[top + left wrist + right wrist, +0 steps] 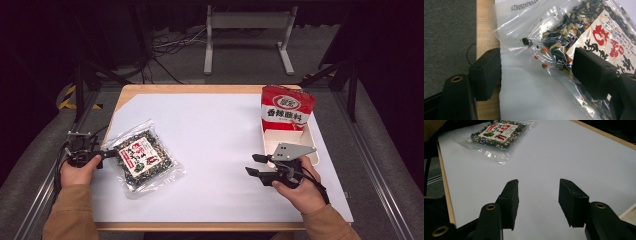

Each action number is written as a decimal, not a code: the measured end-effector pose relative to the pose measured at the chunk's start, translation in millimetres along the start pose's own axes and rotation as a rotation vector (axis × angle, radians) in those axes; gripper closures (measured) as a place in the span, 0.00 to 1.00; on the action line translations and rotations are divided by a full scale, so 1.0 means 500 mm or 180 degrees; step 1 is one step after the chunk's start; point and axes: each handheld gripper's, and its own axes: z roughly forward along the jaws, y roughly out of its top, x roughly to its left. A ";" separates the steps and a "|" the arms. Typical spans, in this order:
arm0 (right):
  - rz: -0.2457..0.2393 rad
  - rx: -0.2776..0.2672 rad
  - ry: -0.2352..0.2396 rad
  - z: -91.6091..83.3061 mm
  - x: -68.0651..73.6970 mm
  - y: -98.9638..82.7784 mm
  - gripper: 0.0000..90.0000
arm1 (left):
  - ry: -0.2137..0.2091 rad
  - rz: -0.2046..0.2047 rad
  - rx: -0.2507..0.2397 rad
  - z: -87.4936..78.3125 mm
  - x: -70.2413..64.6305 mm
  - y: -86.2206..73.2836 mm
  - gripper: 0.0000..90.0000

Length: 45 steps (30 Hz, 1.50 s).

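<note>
The clear bag (144, 156) of dried bits lies flat on the white sheet (215, 150) at the left side of the table, and the left gripper (107, 154) sits at its left edge with its jaws open, the bag's edge between them but not pinched. The right gripper (255, 165) is well apart from the bag, on the right, open with nothing inside. Just behind it a white tray (313, 150) holds a red packet (286, 108) standing up.

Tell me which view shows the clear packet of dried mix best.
High view: the whole clear packet of dried mix lies flat, label readable. Left gripper view gives one corner close up; right gripper view shows it small, far off.
</note>
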 end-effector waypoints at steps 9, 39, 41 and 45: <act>-0.0007 -0.0035 -0.0003 -0.001 0.000 0.001 0.57 | -0.0053 -0.0035 -0.0099 0.004 0.006 0.003 0.27; 0.0029 -0.0038 -0.0036 -0.005 0.002 -0.010 0.55 | 0.0120 0.0237 -0.0525 0.026 -0.021 0.044 0.29; 0.0039 -0.0035 -0.0044 -0.004 0.002 -0.011 0.54 | 0.0048 0.0275 -0.0665 0.028 -0.020 0.054 0.29; 0.0058 -0.0011 -0.0041 0.000 0.002 -0.015 0.54 | 0.0010 0.0338 -0.0529 0.052 -0.023 0.067 0.28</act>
